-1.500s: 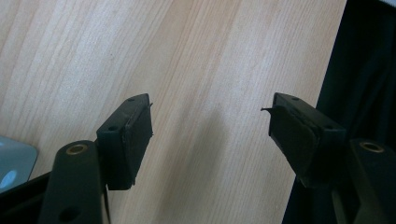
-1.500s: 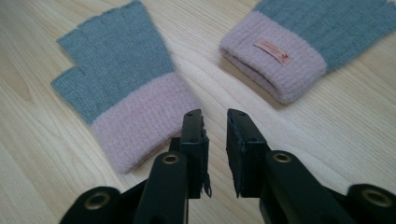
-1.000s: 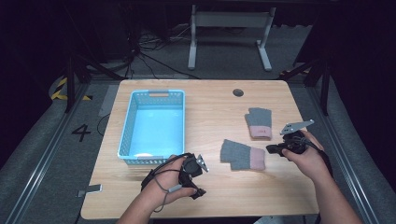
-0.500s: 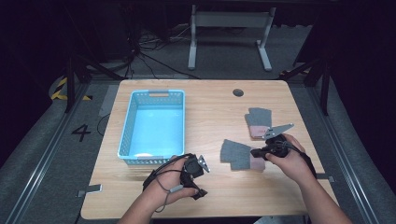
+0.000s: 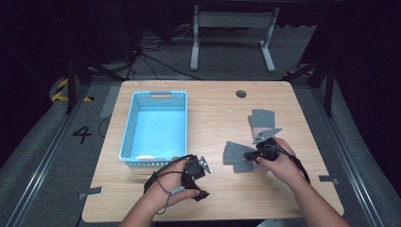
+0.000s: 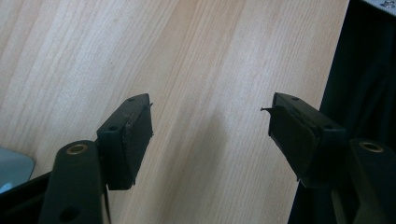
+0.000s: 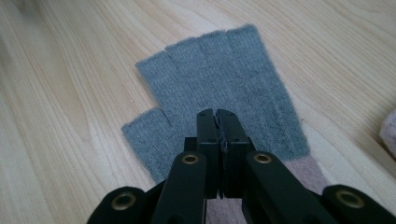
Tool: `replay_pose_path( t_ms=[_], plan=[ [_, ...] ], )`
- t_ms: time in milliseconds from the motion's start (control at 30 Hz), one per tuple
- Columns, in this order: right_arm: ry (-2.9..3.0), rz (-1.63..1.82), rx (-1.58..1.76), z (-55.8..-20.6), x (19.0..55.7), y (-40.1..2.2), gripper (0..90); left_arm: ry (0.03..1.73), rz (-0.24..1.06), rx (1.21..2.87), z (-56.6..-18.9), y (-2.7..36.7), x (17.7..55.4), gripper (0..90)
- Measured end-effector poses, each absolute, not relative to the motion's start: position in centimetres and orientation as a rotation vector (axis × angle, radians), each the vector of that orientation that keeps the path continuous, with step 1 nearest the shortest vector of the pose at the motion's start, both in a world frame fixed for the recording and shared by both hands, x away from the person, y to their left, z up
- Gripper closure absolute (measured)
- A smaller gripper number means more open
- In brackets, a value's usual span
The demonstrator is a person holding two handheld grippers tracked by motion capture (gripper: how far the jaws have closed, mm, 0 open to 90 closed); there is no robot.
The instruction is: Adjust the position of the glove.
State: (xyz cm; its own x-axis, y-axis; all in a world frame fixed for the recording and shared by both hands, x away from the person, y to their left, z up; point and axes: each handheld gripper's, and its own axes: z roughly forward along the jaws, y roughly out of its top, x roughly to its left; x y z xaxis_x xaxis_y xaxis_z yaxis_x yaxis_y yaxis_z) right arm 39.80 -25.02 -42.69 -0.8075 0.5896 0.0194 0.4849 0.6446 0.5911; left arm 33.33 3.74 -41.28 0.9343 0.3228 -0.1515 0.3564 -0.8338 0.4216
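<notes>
Grey knit fingerless glove (image 7: 219, 98) lies flat on wood-grain table (image 7: 70, 70).

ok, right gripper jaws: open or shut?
Shut. In the right gripper view the right gripper has its jaws pressed together with no gap, above the grey glove, which lies flat on the table.

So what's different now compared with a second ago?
The right hand-held gripper has moved in from the table's right edge toward the middle and down over the nearer grey glove, jaws shut, nothing visibly gripped. The left hand-held gripper, the blue basket and the farther glove stayed put.
</notes>
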Motion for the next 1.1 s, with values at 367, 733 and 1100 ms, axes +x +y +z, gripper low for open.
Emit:
replay_pose_path(
  t_ms=[367,733,1100],
  plan=[
    [2.737,0.849,0.884,-43.9,40.0,-24.7,89.8,0.488,-0.099,2.63,-41.3,3.8,33.4,30.6],
    [2.741,0.845,0.852,-44.0,39.7,-24.6,90.0,0.487,-0.105,2.63,-41.3,3.7,33.4,30.5],
    [2.821,0.818,0.723,-43.9,37.5,-23.8,90.0,0.464,-0.098,2.63,-41.0,3.4,33.8,30.3]
  ],
)
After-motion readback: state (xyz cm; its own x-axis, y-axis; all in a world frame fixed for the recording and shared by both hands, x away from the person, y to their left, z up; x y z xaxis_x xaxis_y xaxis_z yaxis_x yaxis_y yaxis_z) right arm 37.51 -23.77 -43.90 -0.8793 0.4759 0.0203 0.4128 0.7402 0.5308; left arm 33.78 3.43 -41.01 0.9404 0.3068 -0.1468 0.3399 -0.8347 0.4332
